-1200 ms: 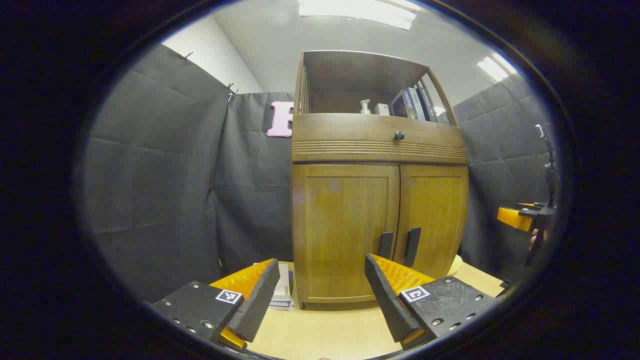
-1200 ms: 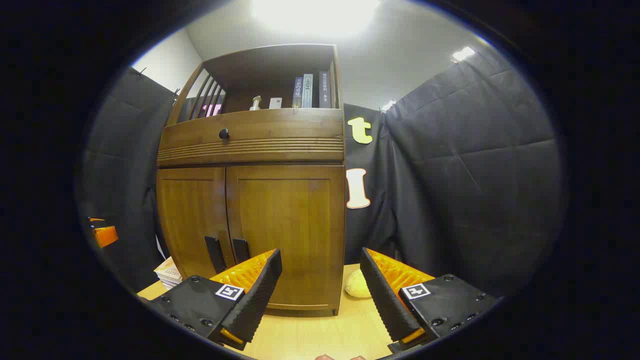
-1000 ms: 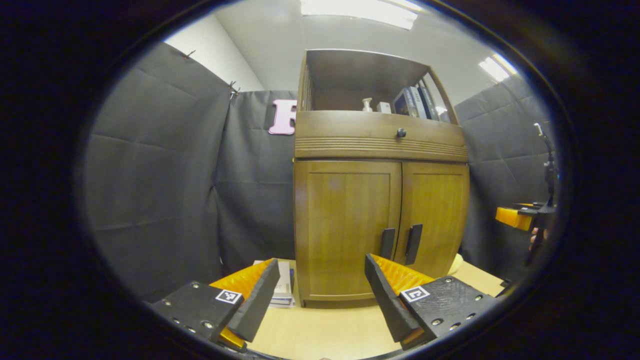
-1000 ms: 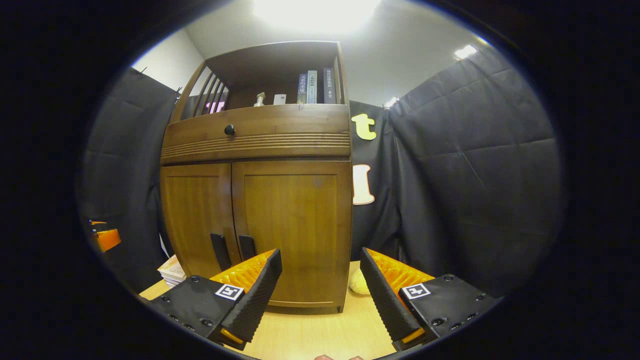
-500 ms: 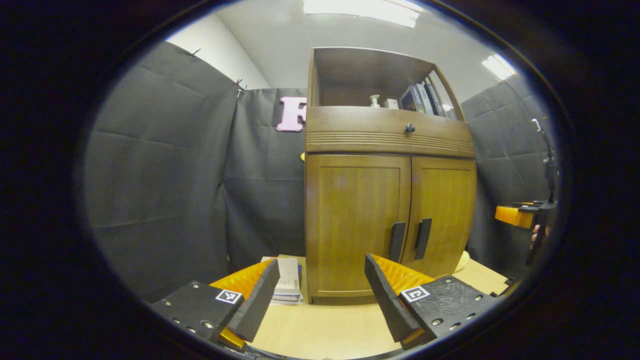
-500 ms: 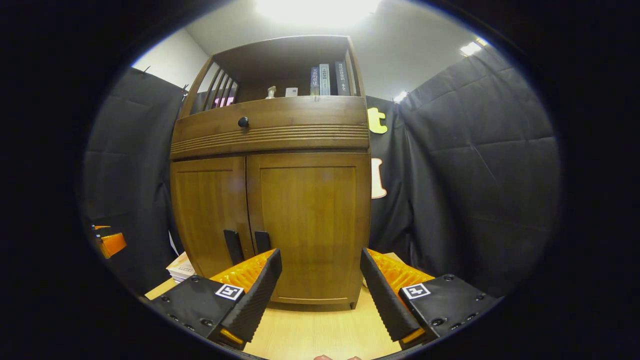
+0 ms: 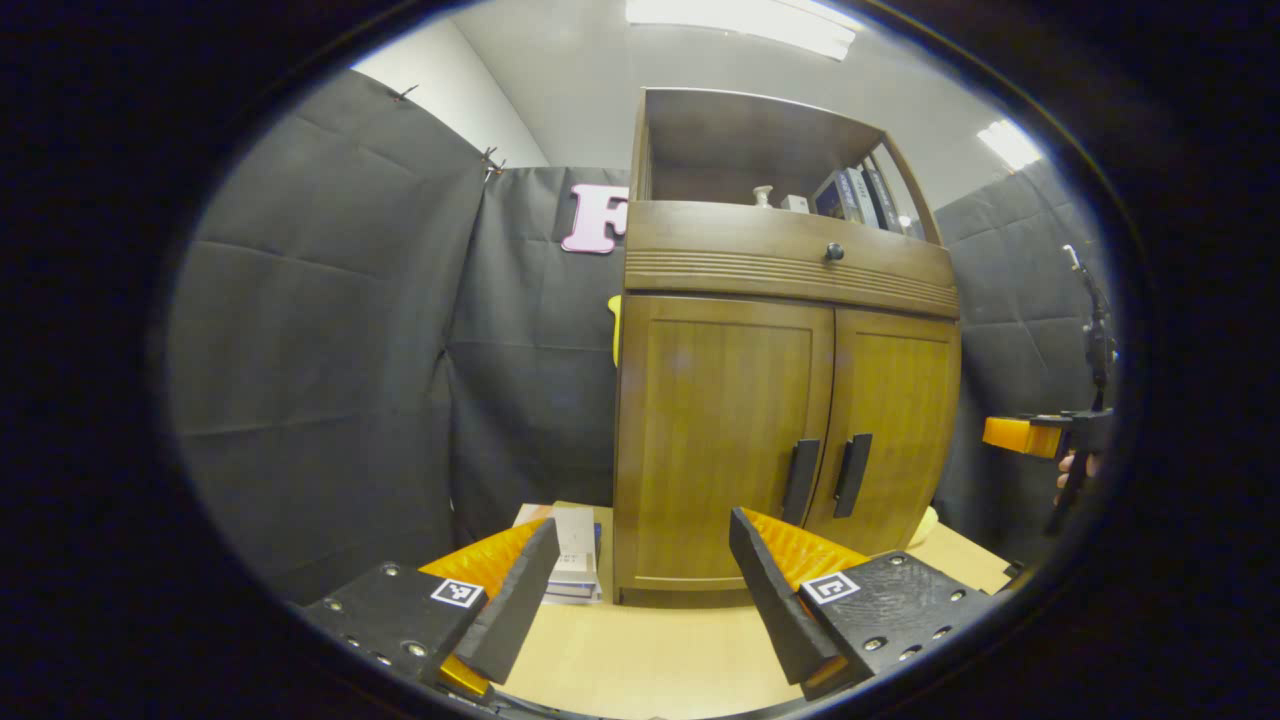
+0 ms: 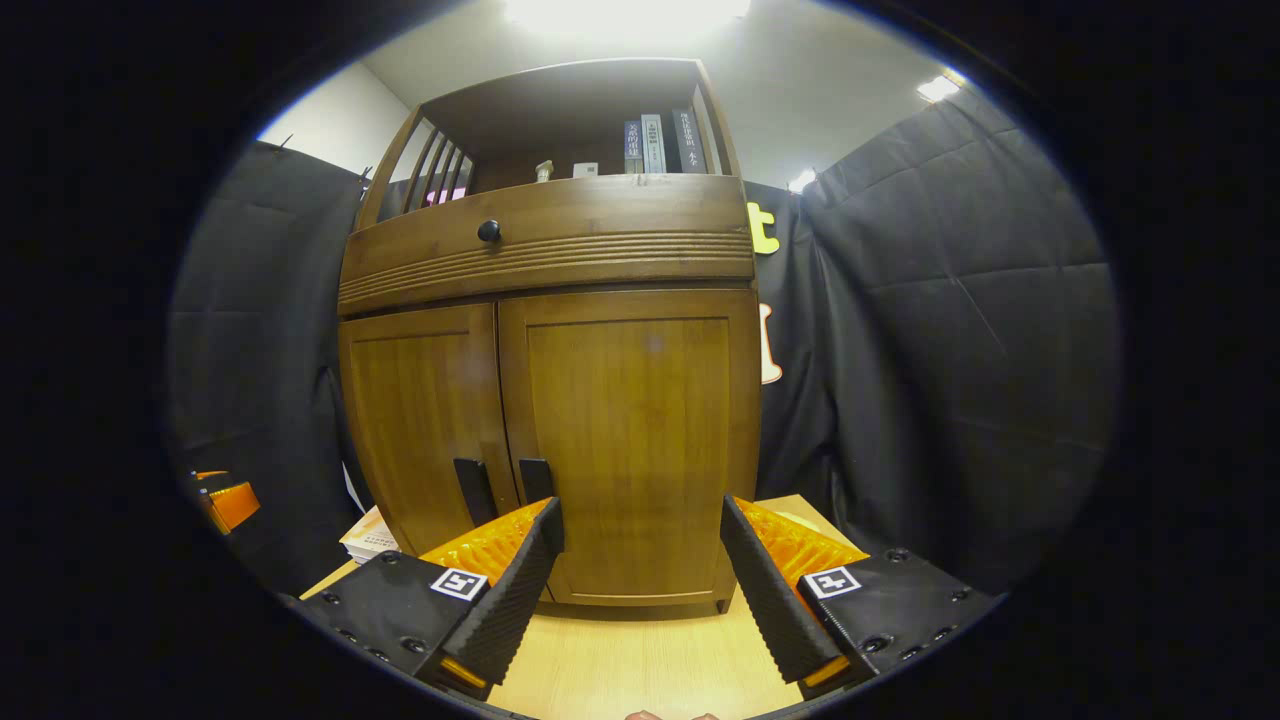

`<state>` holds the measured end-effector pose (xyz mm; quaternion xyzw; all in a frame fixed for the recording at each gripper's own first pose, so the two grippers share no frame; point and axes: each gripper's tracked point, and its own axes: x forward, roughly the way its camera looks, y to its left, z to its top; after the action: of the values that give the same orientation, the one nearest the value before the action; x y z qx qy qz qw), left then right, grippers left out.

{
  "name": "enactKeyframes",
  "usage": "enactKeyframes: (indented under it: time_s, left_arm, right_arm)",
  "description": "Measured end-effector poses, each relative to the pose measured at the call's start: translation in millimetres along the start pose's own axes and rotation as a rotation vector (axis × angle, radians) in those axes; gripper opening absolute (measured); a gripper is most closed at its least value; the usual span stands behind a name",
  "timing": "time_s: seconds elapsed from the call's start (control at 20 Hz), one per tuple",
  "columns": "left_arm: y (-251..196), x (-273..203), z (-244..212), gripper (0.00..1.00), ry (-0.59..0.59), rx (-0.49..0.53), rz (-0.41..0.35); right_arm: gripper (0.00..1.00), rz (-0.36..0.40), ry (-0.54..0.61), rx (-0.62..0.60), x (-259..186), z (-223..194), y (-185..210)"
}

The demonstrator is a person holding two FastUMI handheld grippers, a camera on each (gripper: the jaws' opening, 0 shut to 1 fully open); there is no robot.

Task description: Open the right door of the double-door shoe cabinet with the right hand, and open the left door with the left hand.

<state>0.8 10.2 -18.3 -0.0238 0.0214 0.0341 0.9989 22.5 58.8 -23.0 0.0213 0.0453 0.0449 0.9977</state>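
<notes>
I have both grippers closing on the shoe cabinet (image 8: 560, 400), which stands upright on the light wooden table (image 8: 640, 660) at the far middle of the booth, both of its doors shut. Over the last 1.2 s the cabinet has grown larger in the right gripper view and slid rightward in the left gripper view, so I read this as the approach step, with no contact made.

The right gripper (image 8: 642, 575) has its jaws spread wide and holds nothing. Through it I see the right door (image 8: 640, 430) flat and closed, with its dark vertical handle (image 8: 535, 480) near the centre seam, just above my left finger. That handle has drifted closer to the gap between the fingers, but it sits left of the gap, so I judge a small shift left is needed before I can pinch it.

The left gripper (image 7: 645, 585) is also spread and empty. The left door (image 7: 725, 440) faces me, and its handle (image 7: 801, 482) is up and right of my right finger, well apart from it.

A stack of books (image 7: 572, 560) lies on the table just left of the cabinet; I should keep the left door's swing in mind there.
</notes>
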Motion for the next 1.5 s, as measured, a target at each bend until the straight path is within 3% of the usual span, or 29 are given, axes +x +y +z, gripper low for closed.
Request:
enactKeyframes:
  time_s: [0.25, 0.4, 0.65, 0.75, 0.8, 1.0, 1.05, 1.2, 1.25, 1.5]
  left_arm:
    - [3, -1, -5, 1.0, 0.023, 0.002, 0.007]
    - [2, -1, -13, 1.0, 0.05, -0.013, 0.013]
    - [3, -3, -20, 1.0, 0.083, -0.03, 0.029]
    - [5, -1, -20, 1.0, 0.089, -0.037, 0.038]
    - [7, -1, -19, 1.0, 0.091, -0.034, 0.043]
    - [21, -6, -29, 1.0, 0.113, -0.011, 0.067]
    - [23, -8, -31, 1.0, 0.118, -0.008, 0.07]
    - [28, -8, -40, 1.0, 0.139, -0.011, 0.079]
    - [30, -9, -43, 1.0, 0.145, -0.013, 0.081]
    - [36, -4, -56, 1.0, 0.174, -0.025, 0.093]
  right_arm:
    - [1.0, 0.029, -0.01, 0.018, 18, 4, 20]
    - [0.95, 0.073, -0.023, 0.001, 37, 11, 39]
    - [0.95, 0.107, -0.073, -0.025, 67, 28, 66]
    - [1.0, 0.112, -0.079, -0.047, 81, 27, 76]
    - [0.95, 0.114, -0.08, -0.062, 87, 24, 80]
    - [0.99, 0.12, -0.026, -0.063, 113, 0, 95]
    - [0.96, 0.118, -0.011, -0.061, 119, -8, 97]
    - [0.95, 0.097, 0.025, -0.071, 137, -22, 97]
    - [0.99, 0.091, 0.037, -0.067, 142, -27, 97]
    - [0.96, 0.067, 0.086, -0.066, 165, -46, 98]
